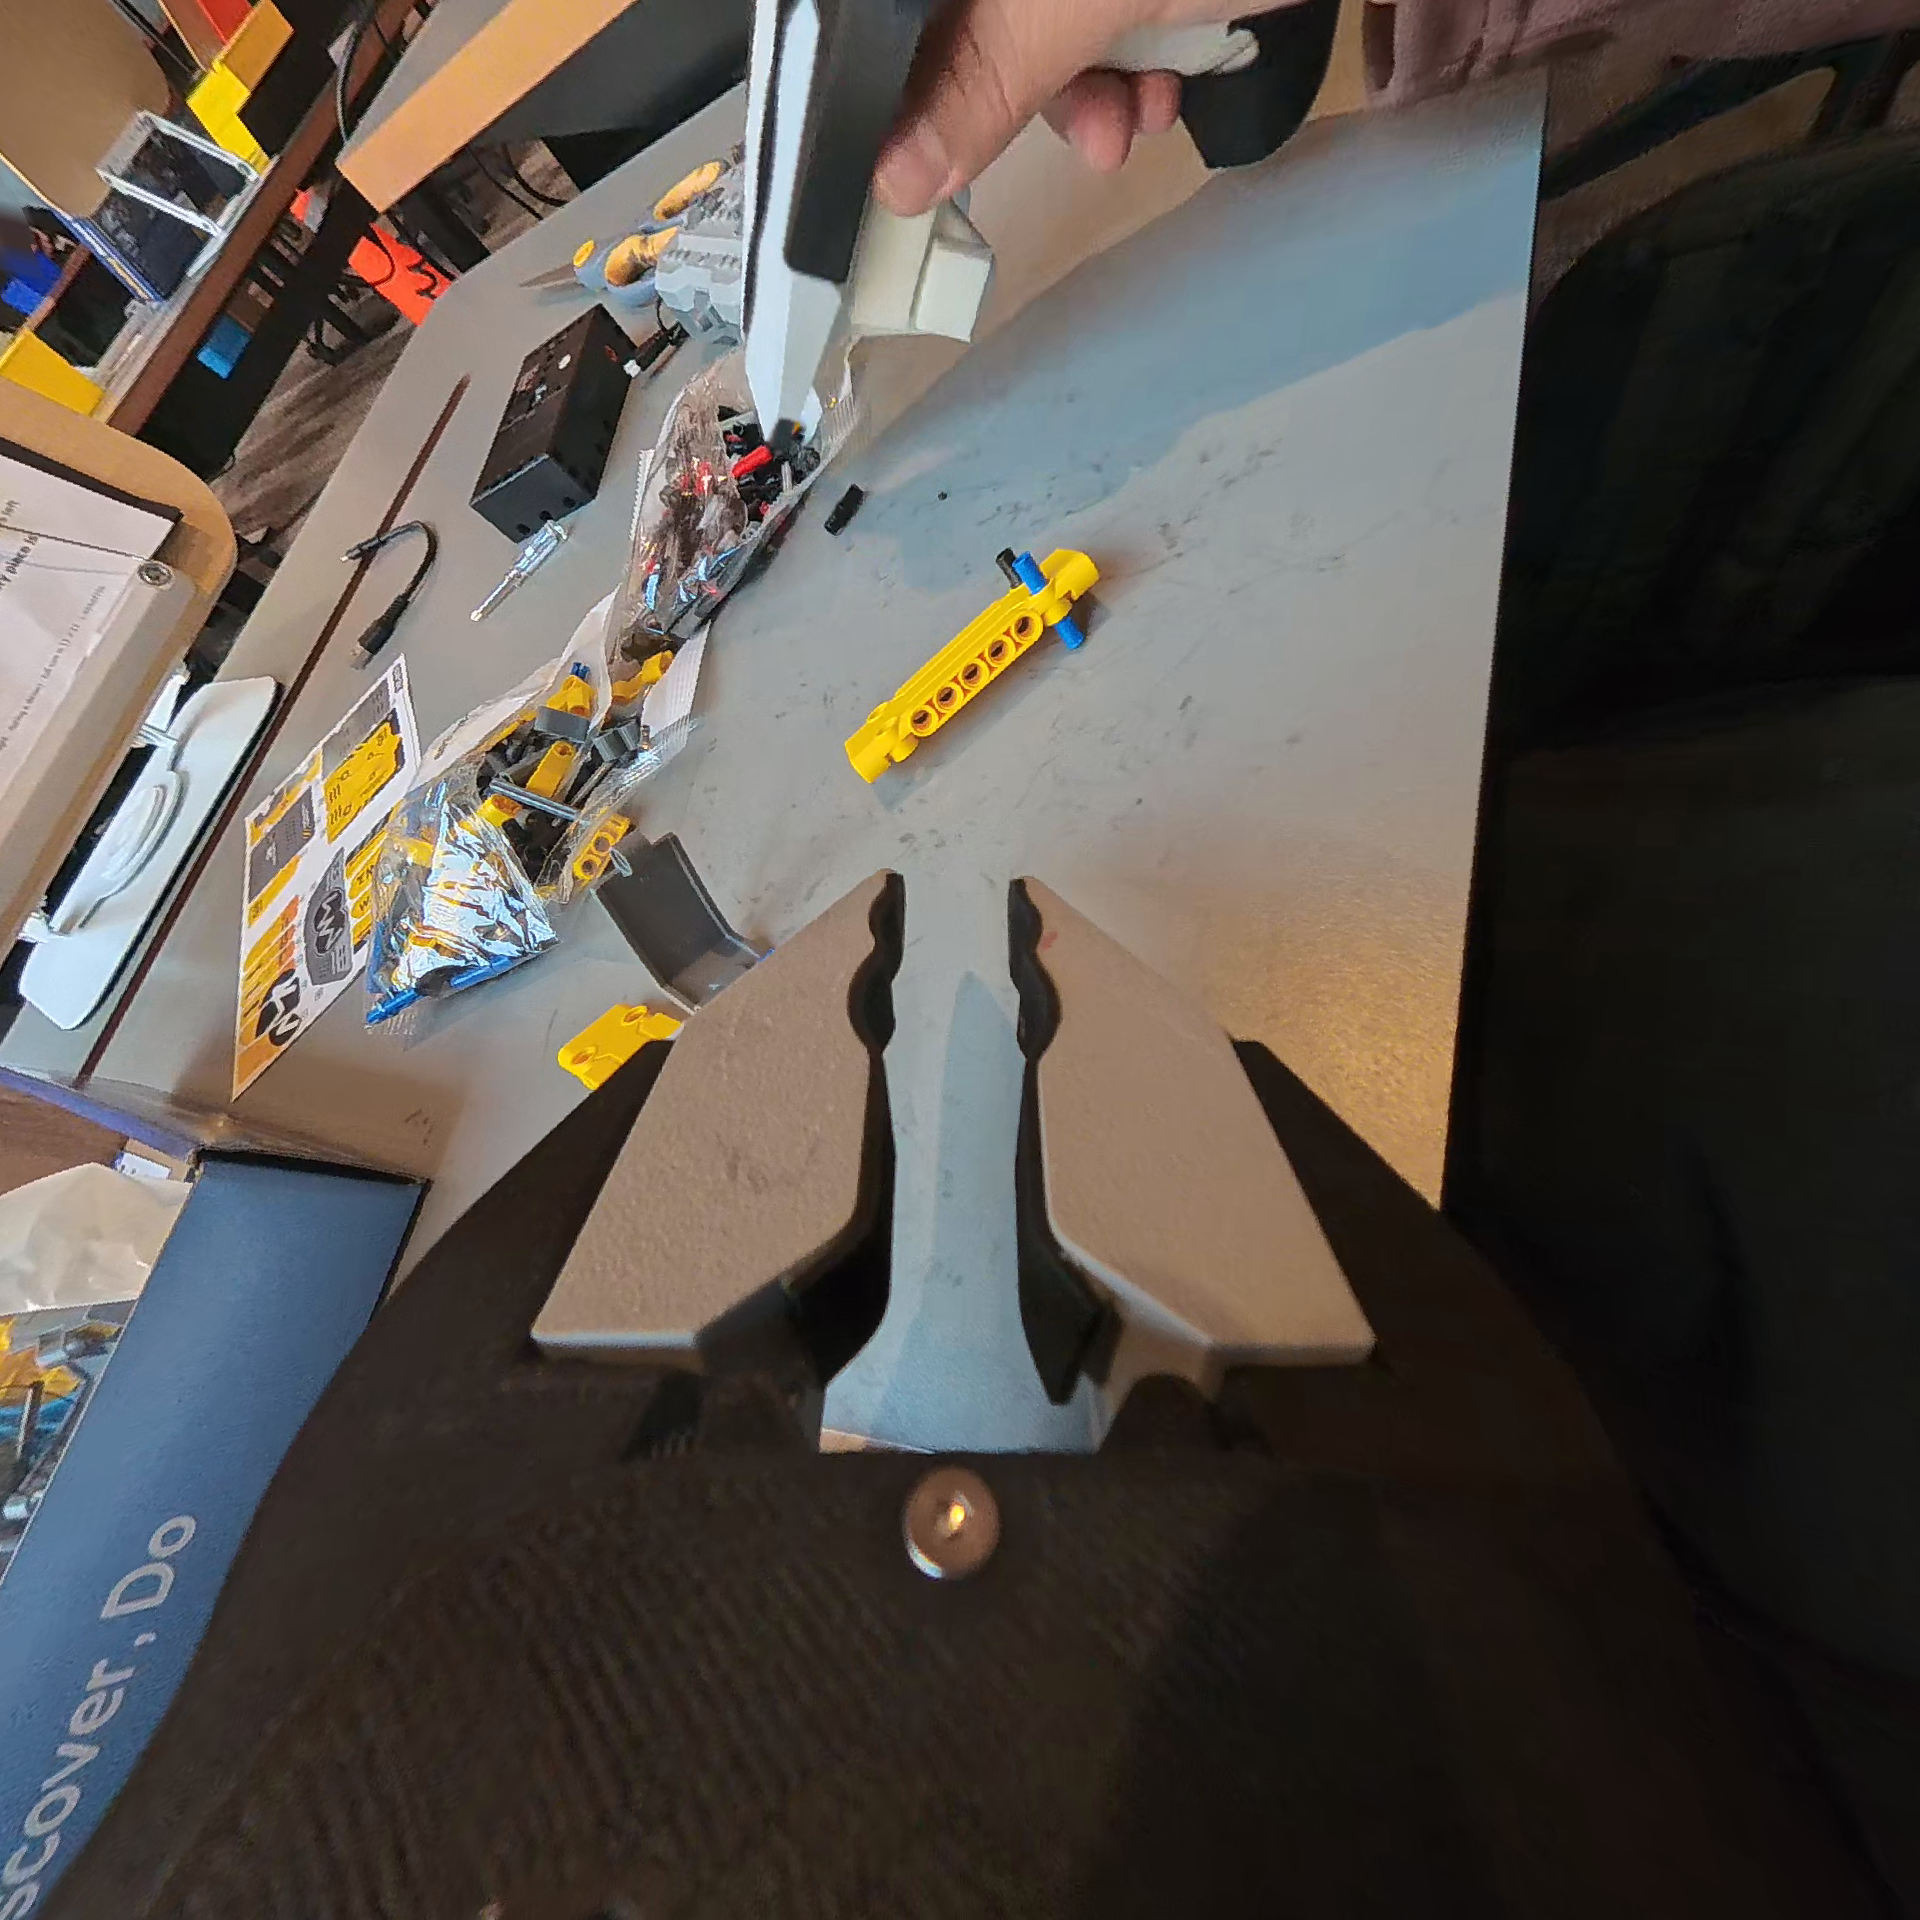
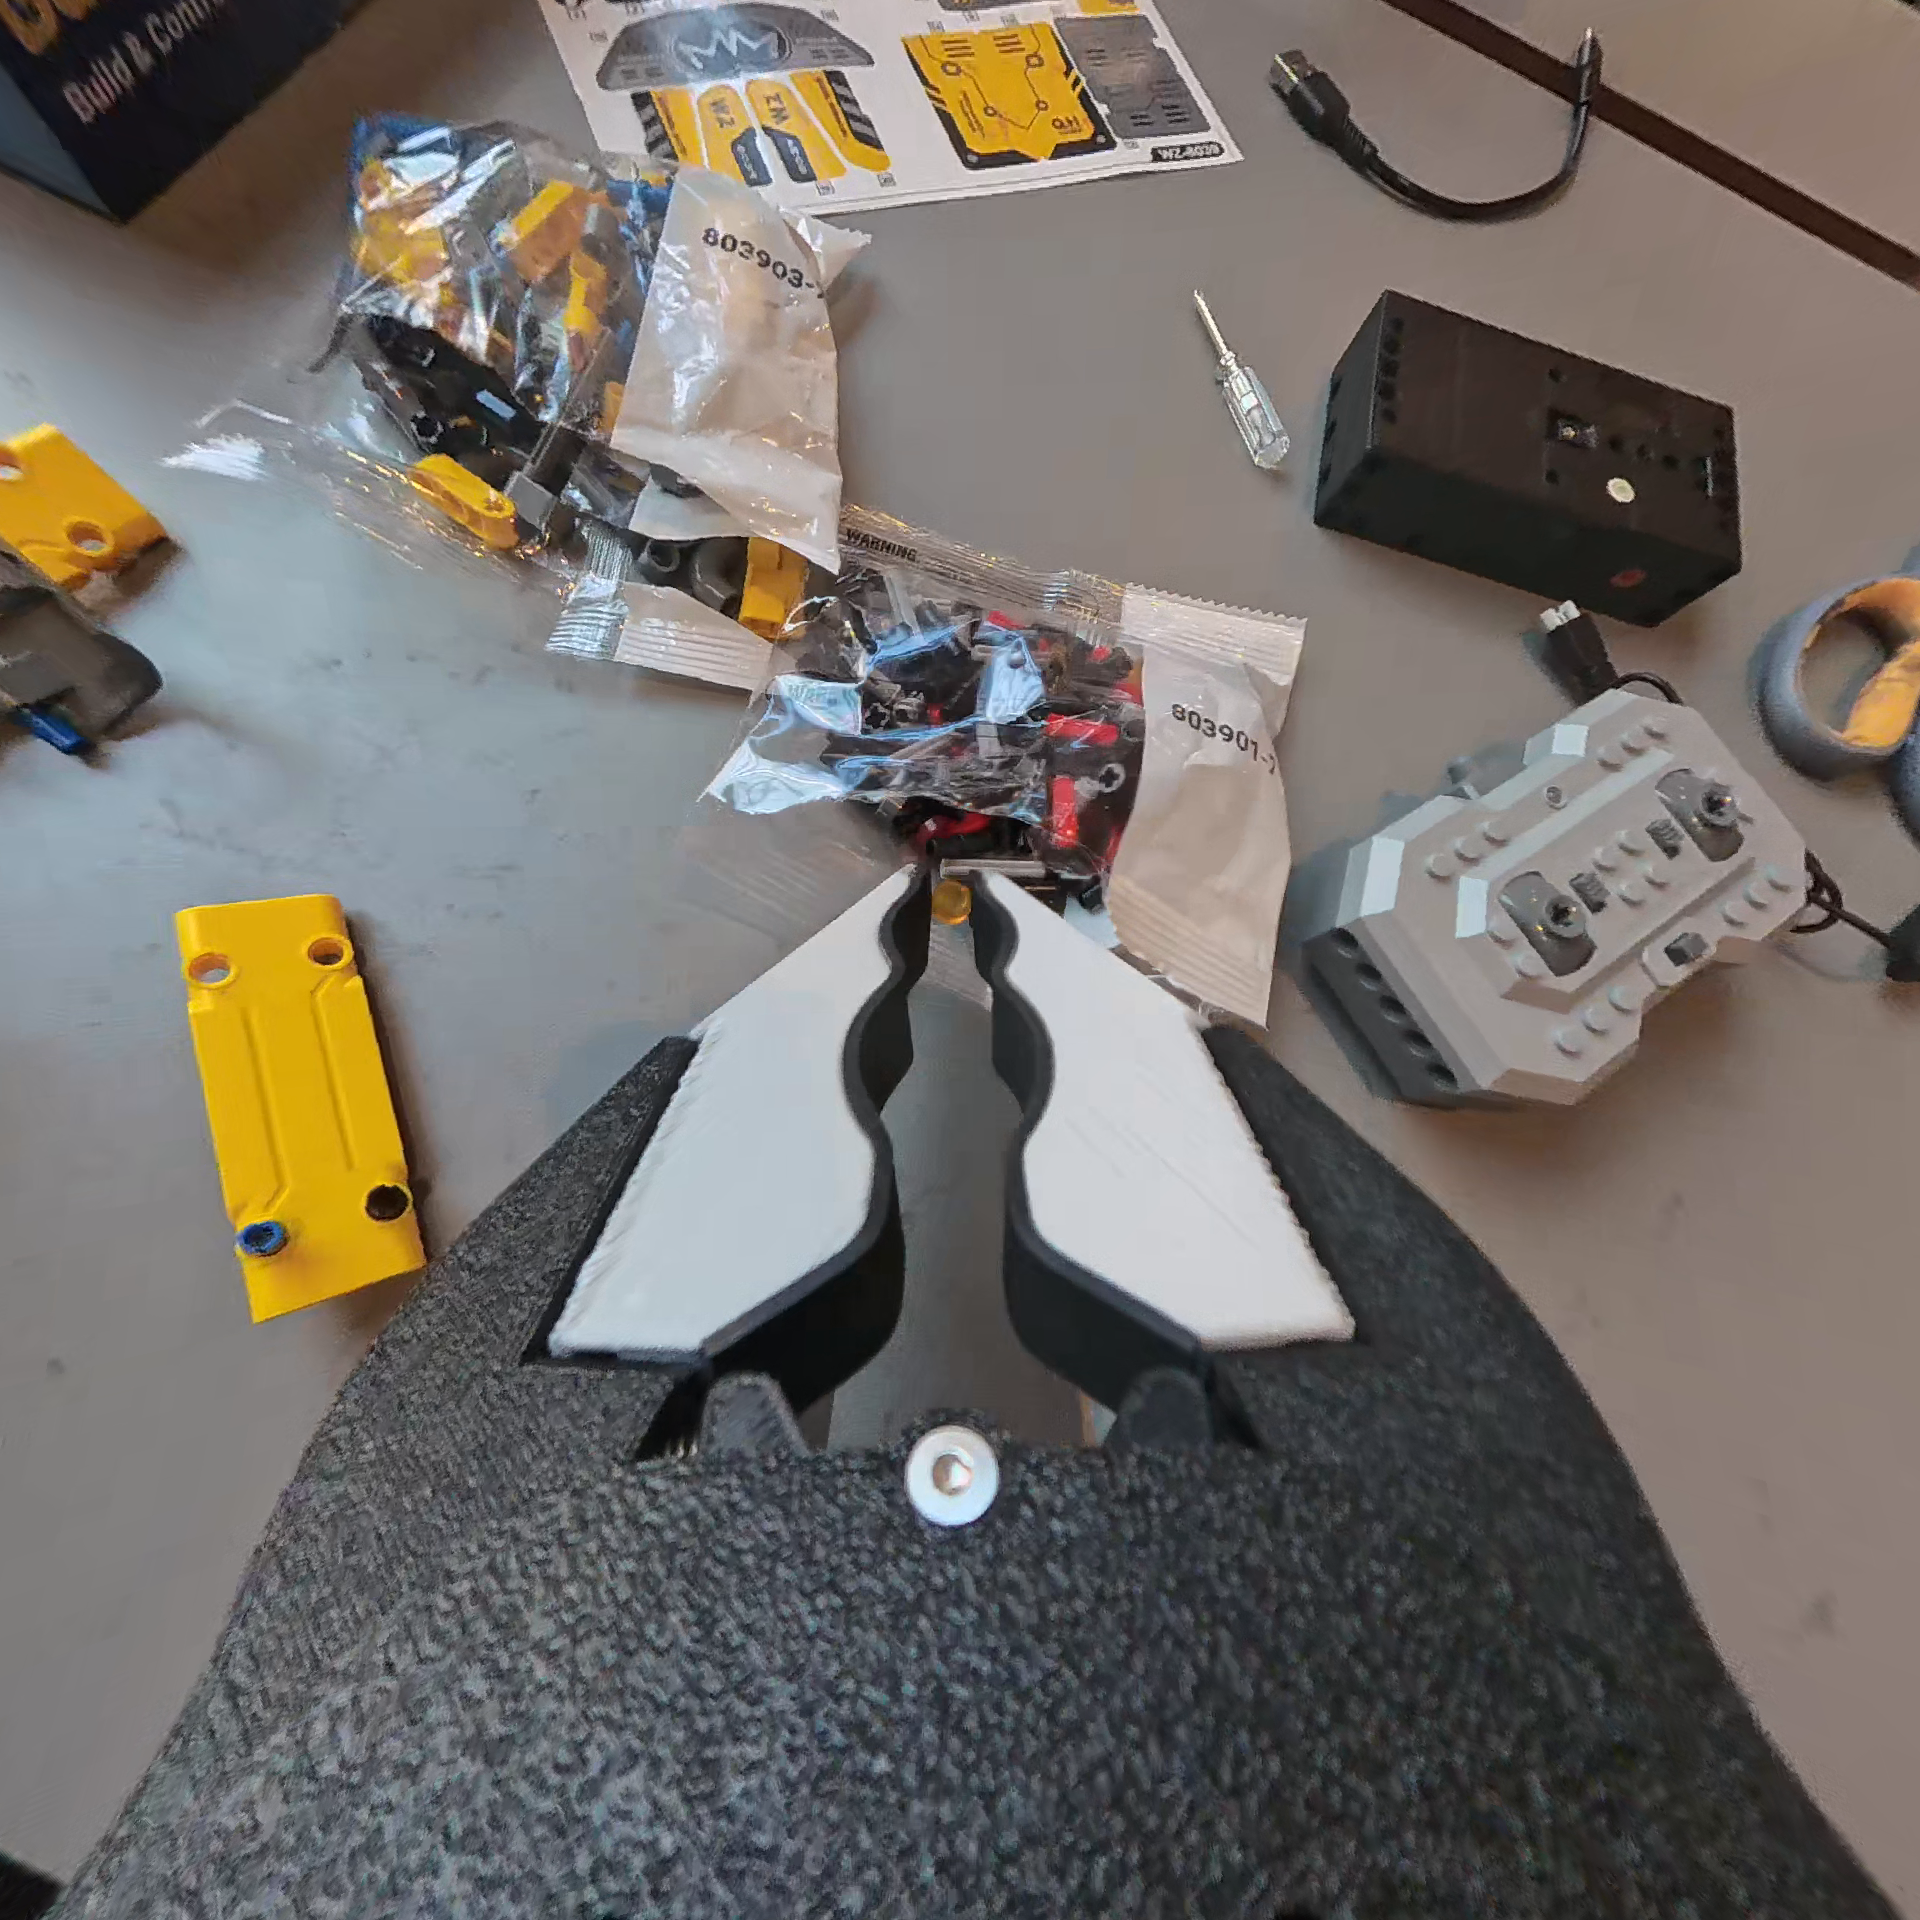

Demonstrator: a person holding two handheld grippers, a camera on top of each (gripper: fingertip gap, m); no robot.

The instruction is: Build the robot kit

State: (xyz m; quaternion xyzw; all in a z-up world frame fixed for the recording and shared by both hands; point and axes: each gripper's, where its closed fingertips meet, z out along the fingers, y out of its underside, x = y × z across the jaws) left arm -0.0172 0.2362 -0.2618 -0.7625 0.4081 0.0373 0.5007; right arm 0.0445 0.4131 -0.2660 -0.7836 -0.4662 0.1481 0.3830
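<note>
My right gripper (image 2: pixel 951 883) has its tips at the open mouth of a clear bag of black and red pieces (image 2: pixel 987 707). Its jaws stand nearly closed on a small orange round piece (image 2: pixel 951 904). In the left wrist view a hand holds this gripper (image 1: pixel 779 421), tips down in the same bag (image 1: pixel 727 488). My left gripper (image 1: pixel 956 883) is open and empty, a little above the grey table (image 1: pixel 1195 468). A yellow holed beam with a blue pin (image 1: pixel 971 665) lies on the table just ahead of it.
A second bag of yellow pieces (image 2: pixel 520 343), a yellow panel (image 2: pixel 296 1101), a grey hub (image 2: pixel 1558 904), a black box (image 2: pixel 1527 447), a small screwdriver (image 2: pixel 1242 384), a sticker sheet (image 2: pixel 883 83) and a cable (image 2: pixel 1455 156) lie around. A blue carton (image 1: pixel 208 1403) stands near left. The table edge (image 1: pixel 1496 727) runs on the right.
</note>
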